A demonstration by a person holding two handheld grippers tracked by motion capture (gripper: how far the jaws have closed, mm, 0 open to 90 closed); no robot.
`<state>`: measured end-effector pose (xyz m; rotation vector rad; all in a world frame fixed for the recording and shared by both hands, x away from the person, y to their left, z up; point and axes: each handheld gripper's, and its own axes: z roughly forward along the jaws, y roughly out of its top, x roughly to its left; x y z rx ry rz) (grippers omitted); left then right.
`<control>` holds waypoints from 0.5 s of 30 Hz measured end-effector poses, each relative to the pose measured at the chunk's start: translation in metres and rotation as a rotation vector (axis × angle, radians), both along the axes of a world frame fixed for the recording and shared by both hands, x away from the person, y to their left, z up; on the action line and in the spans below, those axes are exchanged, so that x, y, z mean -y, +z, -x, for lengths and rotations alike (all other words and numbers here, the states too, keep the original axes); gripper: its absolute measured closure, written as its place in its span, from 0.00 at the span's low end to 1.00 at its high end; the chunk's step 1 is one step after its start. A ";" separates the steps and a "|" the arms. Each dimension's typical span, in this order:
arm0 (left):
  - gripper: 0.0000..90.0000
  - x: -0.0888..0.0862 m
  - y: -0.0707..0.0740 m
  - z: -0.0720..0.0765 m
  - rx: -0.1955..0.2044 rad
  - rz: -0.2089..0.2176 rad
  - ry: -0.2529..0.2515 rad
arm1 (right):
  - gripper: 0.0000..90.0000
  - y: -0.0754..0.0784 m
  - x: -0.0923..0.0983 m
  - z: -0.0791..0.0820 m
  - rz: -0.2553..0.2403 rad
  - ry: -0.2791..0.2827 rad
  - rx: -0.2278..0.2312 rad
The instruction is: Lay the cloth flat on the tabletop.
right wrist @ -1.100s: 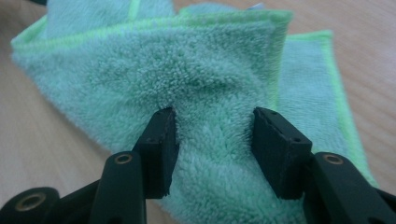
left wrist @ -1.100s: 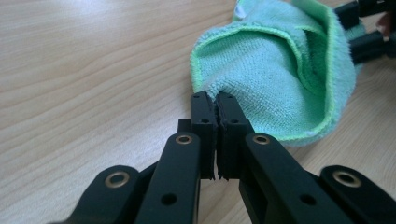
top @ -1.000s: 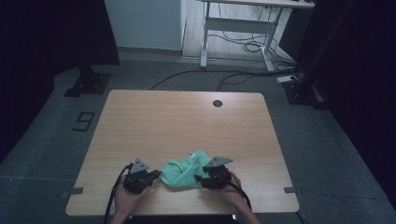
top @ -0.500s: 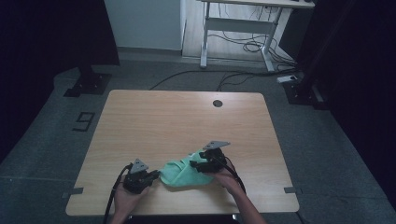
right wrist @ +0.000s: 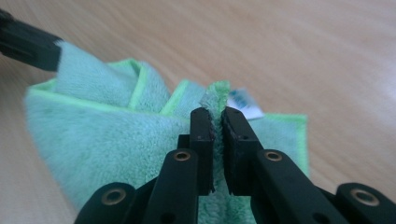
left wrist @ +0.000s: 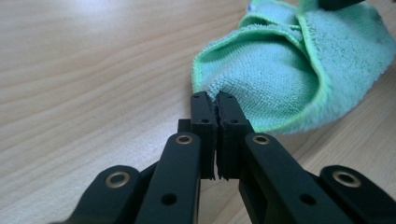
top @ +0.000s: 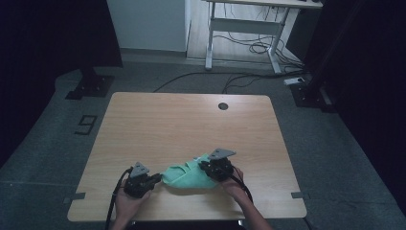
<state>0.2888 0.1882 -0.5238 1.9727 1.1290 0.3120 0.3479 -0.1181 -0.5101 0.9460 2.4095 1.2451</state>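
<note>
From the high view, a green cloth lies bunched near the front edge of the counter, between the left gripper and the right gripper, each at one end of it. In the left gripper view, the jaws are pressed together on a thin edge of the cloth at its near corner. In the right gripper view, the jaws have just been closing and now pinch a raised fold of the cloth beside a small white tag. The cloth looks light, soft and limp: it will sag and drape rather than hold shape, so hemmed edges and corners are probably the surest places to grip.
</note>
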 end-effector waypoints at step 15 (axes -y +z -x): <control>0.98 0.007 0.078 -0.072 0.126 0.032 0.054 | 0.94 0.070 0.024 -0.040 -0.077 -0.124 0.088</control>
